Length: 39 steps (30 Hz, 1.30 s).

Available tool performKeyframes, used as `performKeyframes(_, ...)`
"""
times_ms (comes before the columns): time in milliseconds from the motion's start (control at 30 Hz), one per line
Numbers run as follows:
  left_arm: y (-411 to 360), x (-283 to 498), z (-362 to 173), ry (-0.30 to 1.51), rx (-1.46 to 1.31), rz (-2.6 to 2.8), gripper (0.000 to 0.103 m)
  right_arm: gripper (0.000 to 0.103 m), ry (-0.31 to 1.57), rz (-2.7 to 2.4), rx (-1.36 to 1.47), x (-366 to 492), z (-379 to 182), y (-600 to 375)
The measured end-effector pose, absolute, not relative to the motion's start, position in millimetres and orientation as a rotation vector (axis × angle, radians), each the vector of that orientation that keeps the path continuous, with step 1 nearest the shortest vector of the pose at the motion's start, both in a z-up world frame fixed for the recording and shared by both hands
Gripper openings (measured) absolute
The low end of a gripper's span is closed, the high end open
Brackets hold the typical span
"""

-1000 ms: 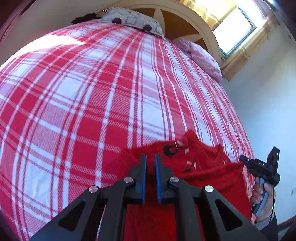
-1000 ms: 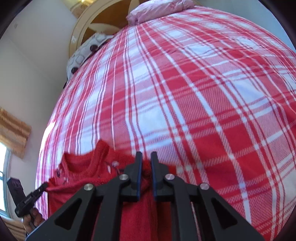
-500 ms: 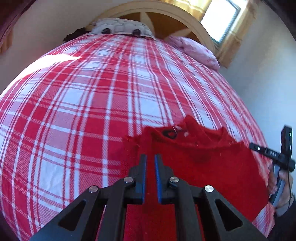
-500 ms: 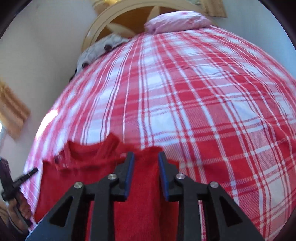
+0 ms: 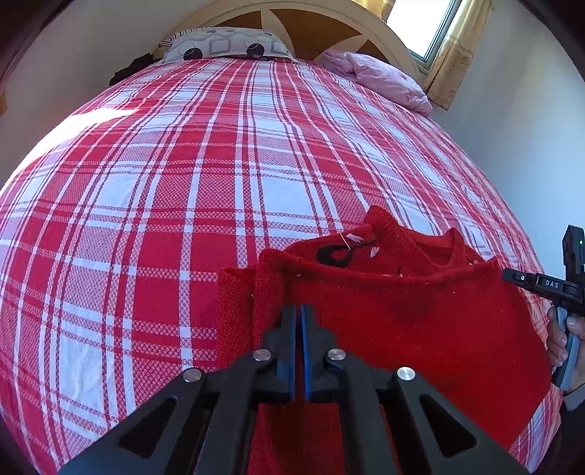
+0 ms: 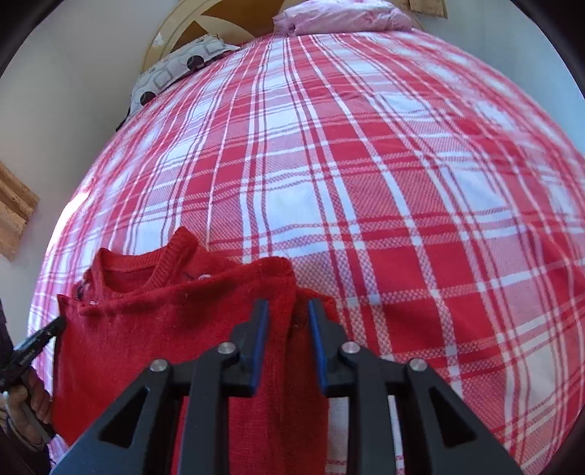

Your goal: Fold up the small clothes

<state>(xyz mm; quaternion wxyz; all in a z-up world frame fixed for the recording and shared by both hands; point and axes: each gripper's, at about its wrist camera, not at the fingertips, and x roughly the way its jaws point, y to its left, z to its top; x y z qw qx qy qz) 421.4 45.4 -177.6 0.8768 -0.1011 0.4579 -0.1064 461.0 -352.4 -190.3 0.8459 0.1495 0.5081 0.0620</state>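
A small red knitted sweater (image 5: 420, 318) lies folded over on the red-and-white plaid bed (image 5: 219, 164), its lower half laid up over the collar end. My left gripper (image 5: 298, 310) is shut on the sweater's folded edge at its left side. In the right wrist view the sweater (image 6: 146, 336) shows with its ribbed collar at the back. My right gripper (image 6: 287, 307) is open, its jaws apart on either side of the sweater's right edge, which lies loose between them. The right gripper also shows at the right edge of the left wrist view (image 5: 541, 283).
A patterned grey pillow (image 5: 226, 44) and a pink pillow (image 5: 384, 76) lie at the headboard (image 5: 329, 22). A window (image 5: 431, 25) with curtains is at the back right. A white wall runs along the bed's right side.
Both grippers carried the sweater's lower edge forward over the collar end. The right gripper went from shut on the sweater to open; the left stayed shut on it.
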Motion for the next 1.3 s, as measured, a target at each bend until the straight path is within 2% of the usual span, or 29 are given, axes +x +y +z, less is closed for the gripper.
performKeyframes(133,45.1,422.4,-171.3,0.938,-0.204,-0.225,0.000,0.022,1.075,0.181,0.342,463.1,-192.3,-348.7)
performKeyframes(167,44.0,422.8,-169.7,0.933,-0.197,-0.226,0.000,0.011,1.082,0.169,0.319,463.3,-193.5,-346.5)
performKeyframes(300,45.6,428.6,-164.3,0.909,-0.181,-0.193,0.000,0.009,1.049,0.113,0.261,458.5,-188.6,-344.3)
performKeyframes(433,52.7,436.6,-169.3,0.913,-0.214,-0.186,0.000,0.009,0.975,0.072,0.274,455.4,-173.5,-352.0)
performKeyframes(667,54.6,434.2,-177.7,0.944,-0.241,-0.200,0.000,0.009,1.016,0.083,0.225,458.5,-194.5,-342.9)
performKeyframes(1300,53.4,432.0,-174.2,0.928,-0.208,-0.171,0.001,0.013,0.996,0.137,0.247,450.2,-199.5,-344.1)
